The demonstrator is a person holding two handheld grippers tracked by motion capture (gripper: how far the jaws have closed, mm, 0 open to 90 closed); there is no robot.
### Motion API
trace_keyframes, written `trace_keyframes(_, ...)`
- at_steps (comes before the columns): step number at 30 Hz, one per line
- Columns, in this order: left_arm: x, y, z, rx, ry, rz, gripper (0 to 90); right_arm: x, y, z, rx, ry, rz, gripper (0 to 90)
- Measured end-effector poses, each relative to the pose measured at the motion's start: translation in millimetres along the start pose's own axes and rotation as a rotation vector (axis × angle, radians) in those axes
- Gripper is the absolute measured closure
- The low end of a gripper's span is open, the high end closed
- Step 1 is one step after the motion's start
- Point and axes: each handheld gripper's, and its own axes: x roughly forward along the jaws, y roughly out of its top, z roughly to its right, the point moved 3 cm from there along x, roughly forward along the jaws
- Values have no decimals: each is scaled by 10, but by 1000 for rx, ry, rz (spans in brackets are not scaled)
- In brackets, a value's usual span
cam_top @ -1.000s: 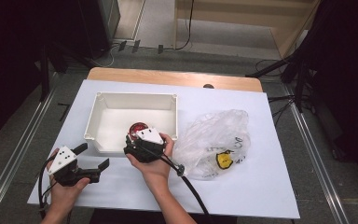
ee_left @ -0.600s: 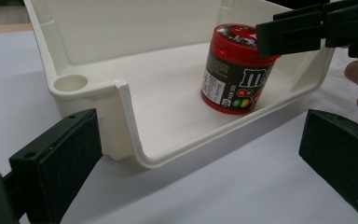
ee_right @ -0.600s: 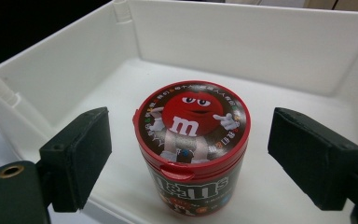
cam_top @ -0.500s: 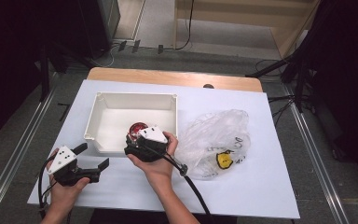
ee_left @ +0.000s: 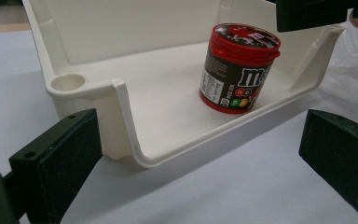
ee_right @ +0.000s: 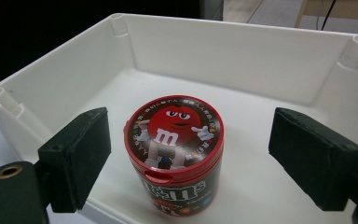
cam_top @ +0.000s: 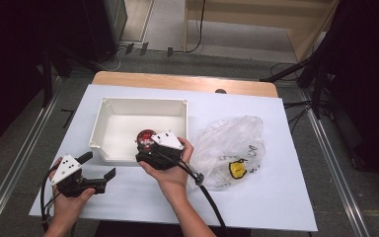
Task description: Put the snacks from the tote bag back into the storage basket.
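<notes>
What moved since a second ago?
Almost nothing. The right gripper hovers open over the candy can in the tray, as before, touching nothing. The left gripper stays open on the table beside the tray, and the bag lies where it was.

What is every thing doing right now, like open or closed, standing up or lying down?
M&M's candy tub: upright in the bin, red lid on, not gripped.
White plastic bin: upright on the table, open top.
Clear plastic bag: crumpled, lying beside the bin, something yellow inside.
Right gripper: open, jaws either side of the tub.
Left gripper: open, holding nothing, near the bin's corner.
</notes>
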Motion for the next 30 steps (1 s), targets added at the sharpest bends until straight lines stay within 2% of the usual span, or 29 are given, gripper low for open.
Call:
trace_keyframes(11, -8, 4, 11, -4, -6, 2, 0, -113, 69, 83, 4, 3, 8, 144)
trace_keyframes(16, 0, 3, 17, -2, -4, 3, 0, -161, 75, 127, -5, -10, 11, 144)
trace_keyframes(30, 14, -3, 14, 3, -2, -4, 0, -303, 134, 277, 17, -14, 22, 144)
